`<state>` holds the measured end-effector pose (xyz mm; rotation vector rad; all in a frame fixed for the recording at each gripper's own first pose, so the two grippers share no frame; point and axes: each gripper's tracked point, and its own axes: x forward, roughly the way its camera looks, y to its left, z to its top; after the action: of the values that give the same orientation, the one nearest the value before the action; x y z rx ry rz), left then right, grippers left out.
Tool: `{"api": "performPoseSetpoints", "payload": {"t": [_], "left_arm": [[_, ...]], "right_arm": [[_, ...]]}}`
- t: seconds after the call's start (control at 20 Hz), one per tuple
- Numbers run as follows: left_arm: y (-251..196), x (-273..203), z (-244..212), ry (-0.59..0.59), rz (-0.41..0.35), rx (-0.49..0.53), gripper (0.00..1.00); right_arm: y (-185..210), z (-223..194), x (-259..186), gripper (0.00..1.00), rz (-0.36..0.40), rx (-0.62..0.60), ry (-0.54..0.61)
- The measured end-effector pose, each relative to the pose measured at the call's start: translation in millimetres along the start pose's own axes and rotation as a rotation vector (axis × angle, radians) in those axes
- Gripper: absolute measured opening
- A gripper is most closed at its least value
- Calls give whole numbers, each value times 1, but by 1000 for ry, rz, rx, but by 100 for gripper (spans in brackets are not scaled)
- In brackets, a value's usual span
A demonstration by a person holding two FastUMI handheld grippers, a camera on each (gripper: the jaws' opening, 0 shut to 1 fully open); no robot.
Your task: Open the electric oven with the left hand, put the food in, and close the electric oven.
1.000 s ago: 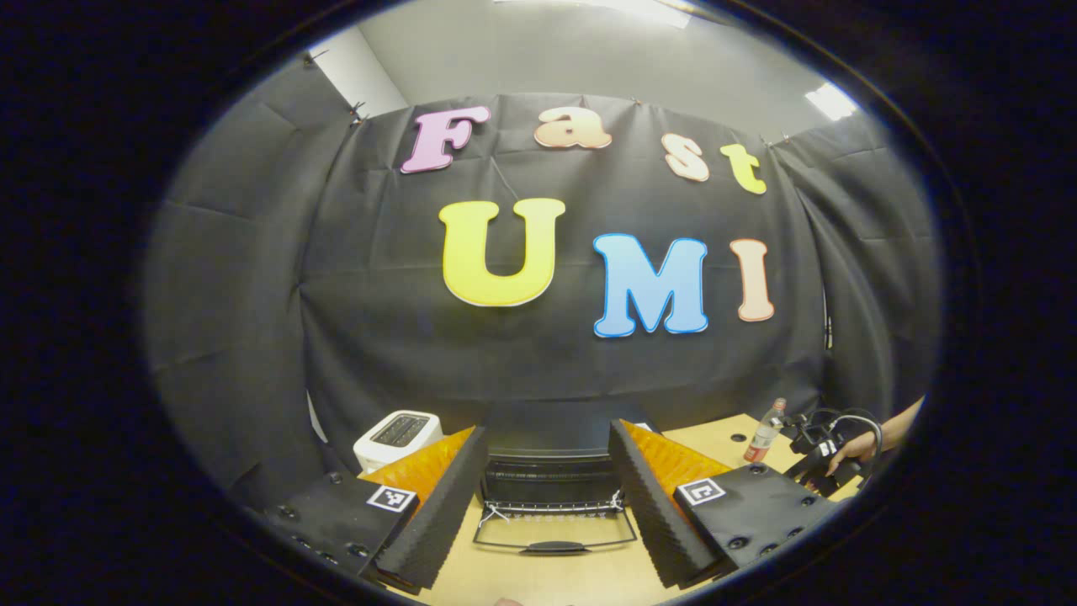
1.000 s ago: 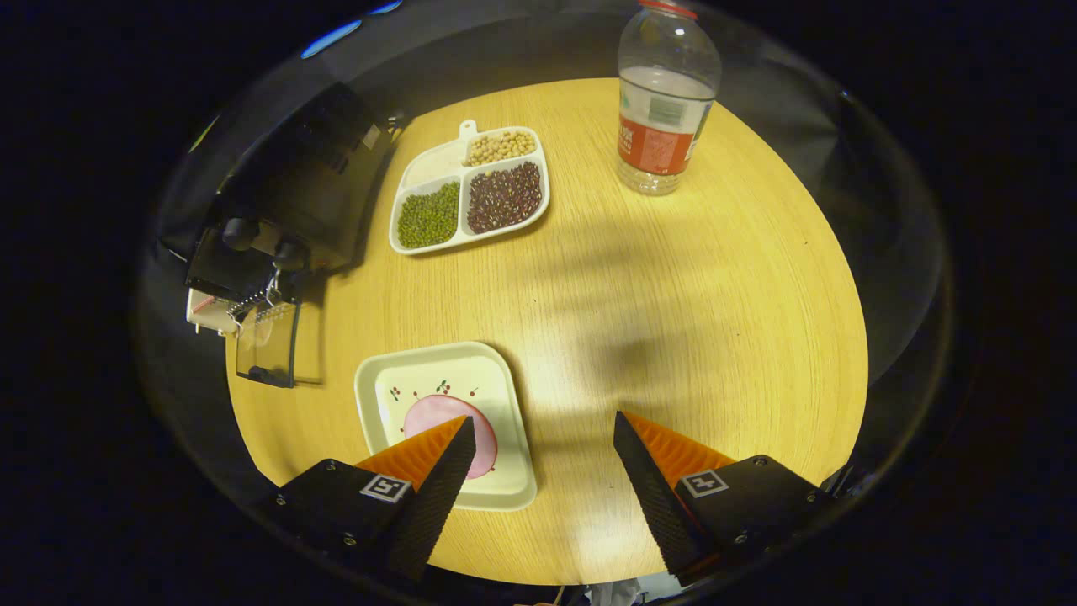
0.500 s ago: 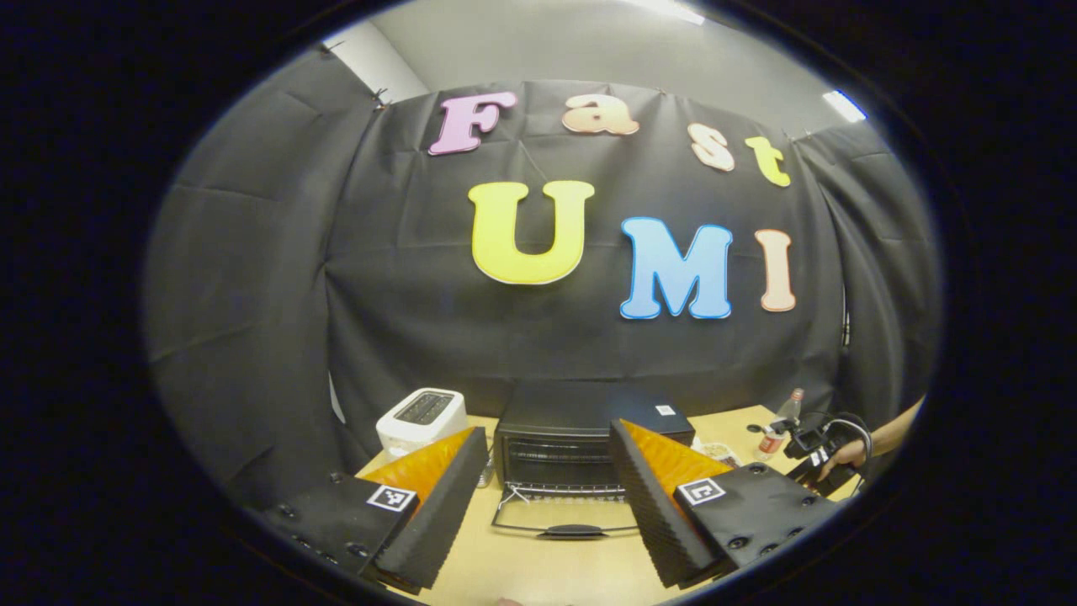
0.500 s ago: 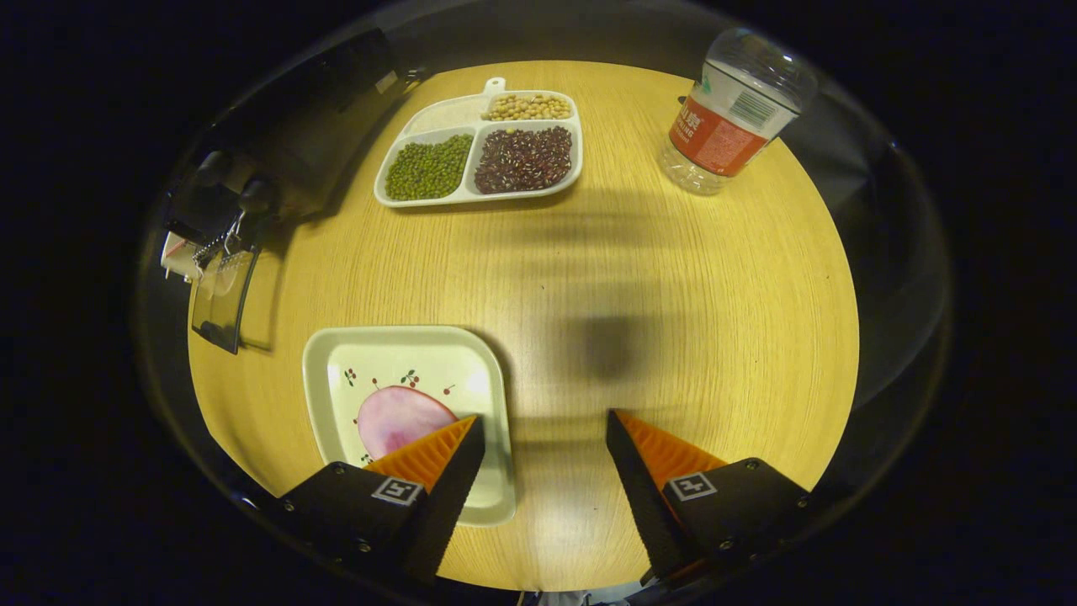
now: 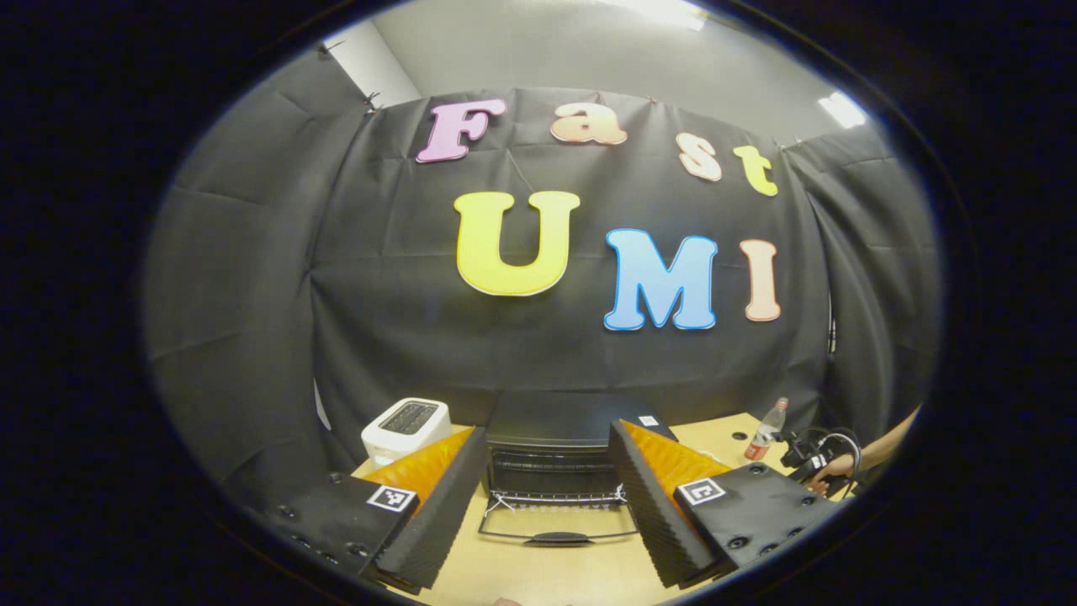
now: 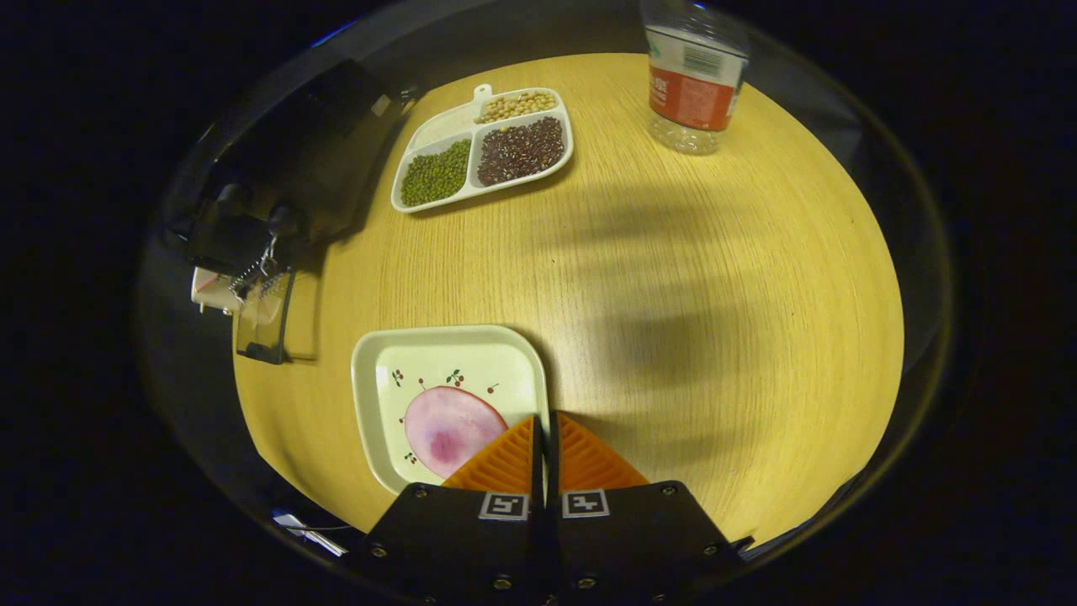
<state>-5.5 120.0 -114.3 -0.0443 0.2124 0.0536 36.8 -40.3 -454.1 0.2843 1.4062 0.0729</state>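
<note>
The black electric oven (image 5: 565,419) stands on the table with its glass door (image 5: 557,523) folded down flat. My left gripper (image 5: 549,431) hangs open in front of the door, holding nothing. In the right gripper view the oven (image 6: 290,164) and its lowered door (image 6: 264,316) sit at the left. A pale square plate (image 6: 437,370) with a pink slice of ham (image 6: 450,425) lies near the table's front. My right gripper (image 6: 544,418) is shut on the plate's right rim. That gripper and the hand holding it (image 5: 814,465) show far right in the left gripper view.
A white toaster (image 5: 405,423) stands left of the oven. A divided tray of beans (image 6: 484,147) lies beside the oven, and a water bottle (image 6: 692,84) stands at the back. Bare wooden table (image 6: 715,295) stretches to the right of the plate.
My right gripper's fingers have come together on the plate's right rim. The left gripper has shifted slightly in front of the oven and stays open.
</note>
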Motion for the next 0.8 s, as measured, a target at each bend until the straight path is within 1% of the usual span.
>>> {"api": "performPoseSetpoints", "payload": {"t": [0.15,0.25,0.6,0.8], "left_arm": [[1,2,-1,13,-8,1,100],[2,4,0,19,-13,0,100],[-9,16,9,14,-64,-10,100],[-12,19,14,3,-102,7,100]], "right_arm": [[12,-10,-1,1,147,118,-30],[24,-12,-8,0,246,186,-69],[40,-22,-18,0,401,325,-142],[49,-32,-25,0,454,387,-183]]}}
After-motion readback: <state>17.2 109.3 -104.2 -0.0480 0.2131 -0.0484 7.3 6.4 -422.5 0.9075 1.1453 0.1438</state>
